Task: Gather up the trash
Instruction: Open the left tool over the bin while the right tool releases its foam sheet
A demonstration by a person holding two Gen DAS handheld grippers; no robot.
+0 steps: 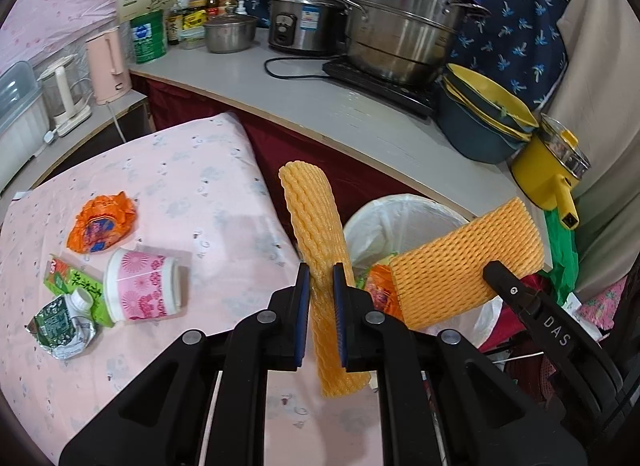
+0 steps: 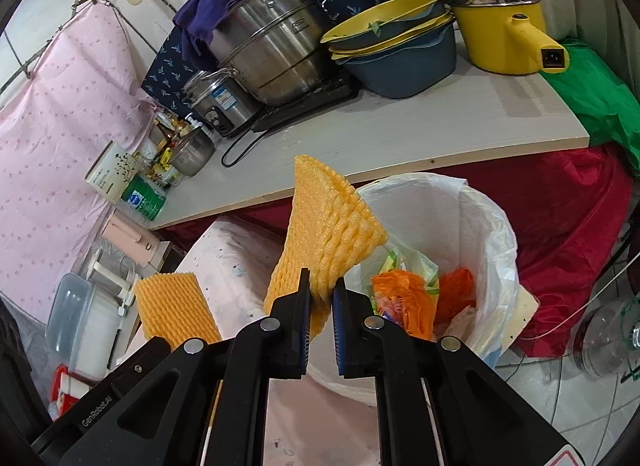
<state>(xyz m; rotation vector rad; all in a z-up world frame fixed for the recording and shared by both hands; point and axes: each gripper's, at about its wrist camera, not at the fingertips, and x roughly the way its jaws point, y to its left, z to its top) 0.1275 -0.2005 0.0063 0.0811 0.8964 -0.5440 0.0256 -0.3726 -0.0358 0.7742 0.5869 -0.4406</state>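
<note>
Since both orange foam-net fruit sleeves [image 1: 316,234] [image 2: 324,238] are light and squashy, each is pinched mid-length by left gripper [image 1: 321,286] and right gripper [image 2: 321,294] near white-lined bin [image 2: 492,225].

Cramped home kitchen corner: rice cooker [image 1: 298,21], steel stockpot [image 1: 404,33], kettle [image 1: 107,65], condiment bottles [image 1: 192,15] on counter [image 1: 304,97].

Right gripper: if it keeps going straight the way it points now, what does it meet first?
Probably the white bin liner: the right gripper, shut on its foam net sleeve, aims at the bin's near rim, orange wrappers just beyond. Depth is unclear.
</note>
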